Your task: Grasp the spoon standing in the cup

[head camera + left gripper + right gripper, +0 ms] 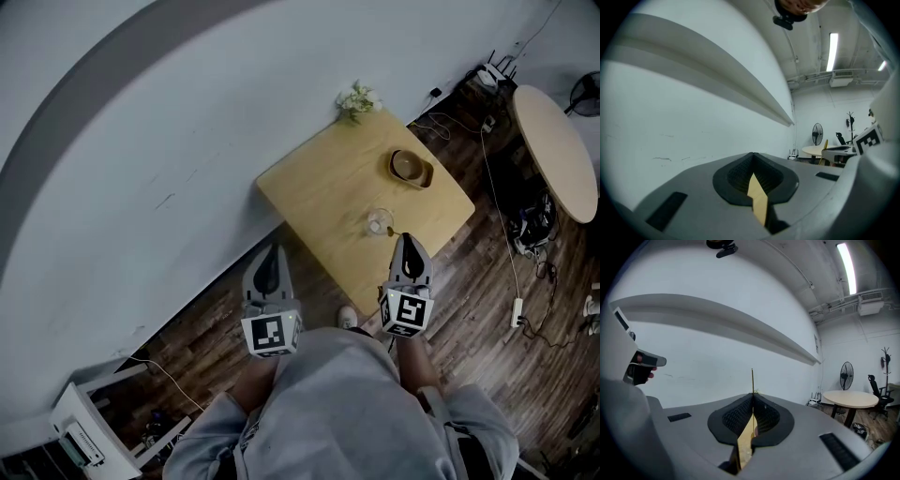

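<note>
Your right gripper (pixel 752 397): clamped on spoon (pixel 752 378) | your left gripper (pixel 753 161): jaws together | cup (pixel 380 222) on surface (pixel 319 187)

Table (pixel 319 192) is smooth pale wood, cup (pixel 379 222) clear glass, spoon (pixel 752 380) thin golden metal

on the table (pixel 309 192), bowl (pixel 411 167) behind the cup (pixel 379 222) holding the spoon (pixel 752 378).

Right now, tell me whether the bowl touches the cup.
No, the bowl sits apart from the cup, with bare table between them.
</note>
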A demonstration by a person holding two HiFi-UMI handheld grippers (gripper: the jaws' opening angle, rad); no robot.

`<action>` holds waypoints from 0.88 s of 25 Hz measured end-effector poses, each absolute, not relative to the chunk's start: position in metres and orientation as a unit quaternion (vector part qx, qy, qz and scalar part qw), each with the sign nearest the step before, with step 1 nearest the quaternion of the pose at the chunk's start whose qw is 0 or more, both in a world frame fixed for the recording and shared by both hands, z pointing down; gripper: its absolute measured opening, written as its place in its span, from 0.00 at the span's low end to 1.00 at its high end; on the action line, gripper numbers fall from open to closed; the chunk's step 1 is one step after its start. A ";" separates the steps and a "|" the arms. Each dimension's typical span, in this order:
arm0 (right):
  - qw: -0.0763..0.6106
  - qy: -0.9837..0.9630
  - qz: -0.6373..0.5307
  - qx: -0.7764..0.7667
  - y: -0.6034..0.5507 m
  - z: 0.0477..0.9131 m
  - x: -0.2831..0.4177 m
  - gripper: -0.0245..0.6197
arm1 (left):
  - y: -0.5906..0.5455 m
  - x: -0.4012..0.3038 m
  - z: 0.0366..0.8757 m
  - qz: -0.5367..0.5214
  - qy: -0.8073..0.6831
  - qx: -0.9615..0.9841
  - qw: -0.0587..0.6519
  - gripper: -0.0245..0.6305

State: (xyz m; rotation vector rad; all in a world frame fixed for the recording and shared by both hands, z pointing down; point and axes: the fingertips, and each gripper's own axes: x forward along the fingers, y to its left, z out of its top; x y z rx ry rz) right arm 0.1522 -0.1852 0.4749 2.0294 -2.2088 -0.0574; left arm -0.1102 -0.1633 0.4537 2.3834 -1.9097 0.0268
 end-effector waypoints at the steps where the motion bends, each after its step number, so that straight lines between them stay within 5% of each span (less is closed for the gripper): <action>1: 0.065 -0.734 -0.020 0.676 -0.182 0.471 0.152 0.04 | -0.163 -0.108 0.452 0.006 -0.621 0.783 0.042 0.04; 22: -0.031 -0.718 0.008 0.695 -0.119 0.415 0.165 0.04 | -0.161 -0.059 0.440 -0.006 -0.558 0.829 0.034 0.04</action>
